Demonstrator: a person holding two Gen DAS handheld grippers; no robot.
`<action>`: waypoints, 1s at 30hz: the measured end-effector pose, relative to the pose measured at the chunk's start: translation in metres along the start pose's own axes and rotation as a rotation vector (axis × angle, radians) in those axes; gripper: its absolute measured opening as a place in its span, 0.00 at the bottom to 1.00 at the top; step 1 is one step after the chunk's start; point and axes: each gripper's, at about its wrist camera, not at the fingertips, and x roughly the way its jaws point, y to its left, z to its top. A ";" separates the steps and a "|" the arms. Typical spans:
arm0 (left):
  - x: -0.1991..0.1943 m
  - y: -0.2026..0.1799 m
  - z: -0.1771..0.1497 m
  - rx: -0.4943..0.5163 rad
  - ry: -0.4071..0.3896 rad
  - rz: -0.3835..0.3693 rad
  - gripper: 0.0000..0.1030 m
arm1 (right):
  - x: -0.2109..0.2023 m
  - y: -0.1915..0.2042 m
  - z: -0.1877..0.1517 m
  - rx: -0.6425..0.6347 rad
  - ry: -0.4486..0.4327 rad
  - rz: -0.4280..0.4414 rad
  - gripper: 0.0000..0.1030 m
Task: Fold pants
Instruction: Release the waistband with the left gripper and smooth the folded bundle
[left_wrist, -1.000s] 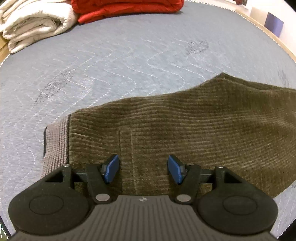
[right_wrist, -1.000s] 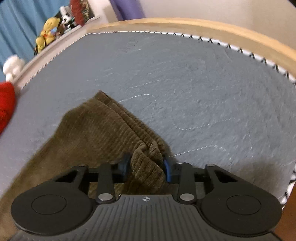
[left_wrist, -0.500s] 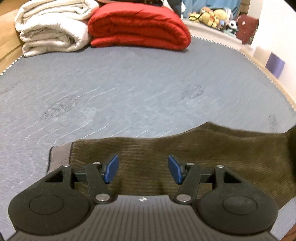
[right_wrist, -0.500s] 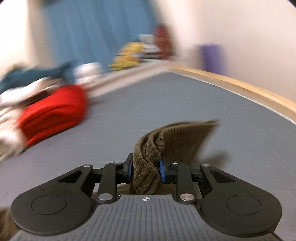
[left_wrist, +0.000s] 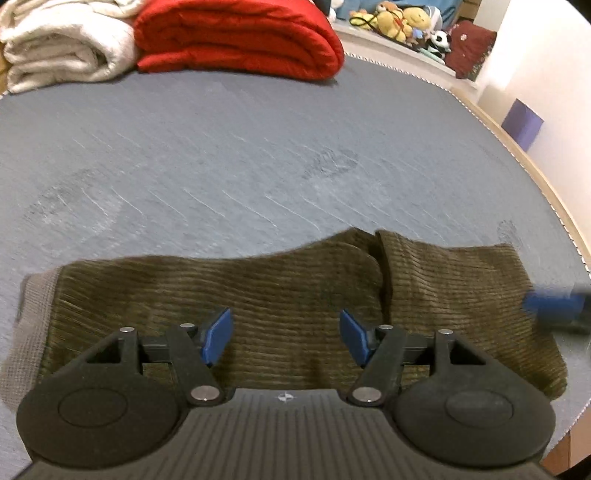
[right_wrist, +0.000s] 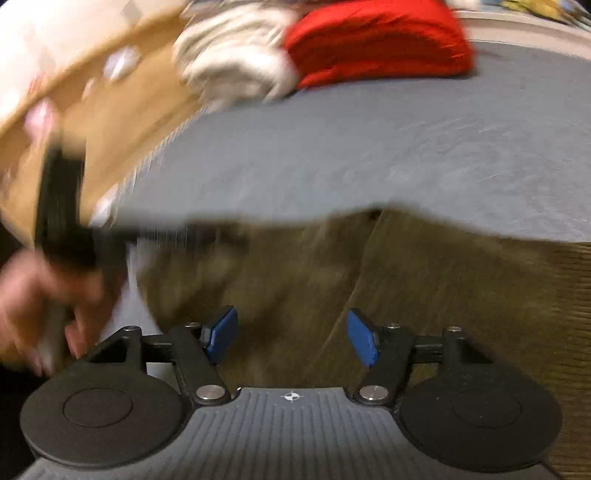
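Olive-brown corduroy pants (left_wrist: 295, 291) lie on the grey mattress (left_wrist: 258, 166), with one end folded over onto the rest at the right (left_wrist: 454, 280). A grey waistband (left_wrist: 33, 317) shows at the left. My left gripper (left_wrist: 285, 336) is open and empty just above the pants. My right gripper (right_wrist: 291, 336) is open and empty over the pants (right_wrist: 369, 280); that view is motion-blurred. Its blue fingertip (left_wrist: 550, 306) shows at the right edge of the left wrist view.
A red folded blanket (left_wrist: 236, 37) and a white folded blanket (left_wrist: 62, 48) sit at the far side of the mattress. Plush toys (left_wrist: 399, 18) line a shelf behind. A wooden bed frame (left_wrist: 546, 192) runs along the right. A hand on the other gripper's handle (right_wrist: 55, 280) shows left.
The right gripper carried the pant end over onto the rest, then opened and let go. The left gripper stayed open and tilted up a little.
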 end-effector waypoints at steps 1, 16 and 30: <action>0.004 -0.001 -0.001 -0.008 0.008 -0.018 0.66 | -0.011 -0.007 0.007 0.039 -0.045 -0.024 0.74; 0.037 -0.089 -0.022 0.193 0.057 -0.127 0.60 | -0.054 -0.160 -0.030 0.324 -0.098 -0.574 0.90; 0.051 -0.129 -0.046 0.457 0.159 -0.144 0.60 | -0.042 -0.185 -0.086 0.331 0.116 -0.460 0.91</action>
